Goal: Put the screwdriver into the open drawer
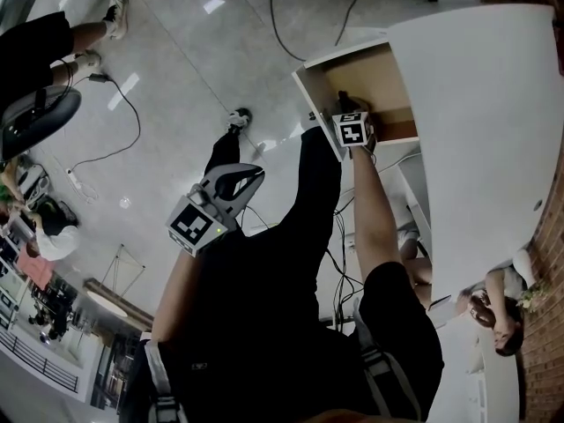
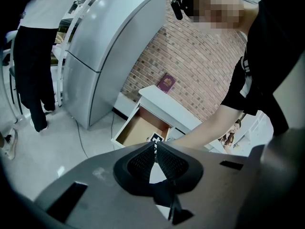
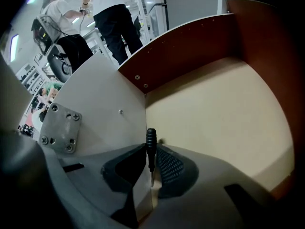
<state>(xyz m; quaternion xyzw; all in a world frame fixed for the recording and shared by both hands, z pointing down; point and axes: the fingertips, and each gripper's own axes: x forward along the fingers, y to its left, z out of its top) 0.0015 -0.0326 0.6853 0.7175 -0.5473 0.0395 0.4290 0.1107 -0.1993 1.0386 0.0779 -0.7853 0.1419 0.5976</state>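
Claw on the right (image 3: pixel 152 152) pinches the screwdriver (image 3: pixel 151 138) — black handle pointing away, thin metal shaft running back between the pads. It sits inside the open drawer (image 3: pixel 214 113), close to the corner where the white front panel meets the brown side wall; whether the tool touches the pale bottom cannot be told. The left claw (image 2: pixel 155 148) is closed, tips together on nothing, held over the grey floor (image 1: pixel 176 69) well apart from the drawer — which juts from a white cabinet (image 1: pixel 476 104).
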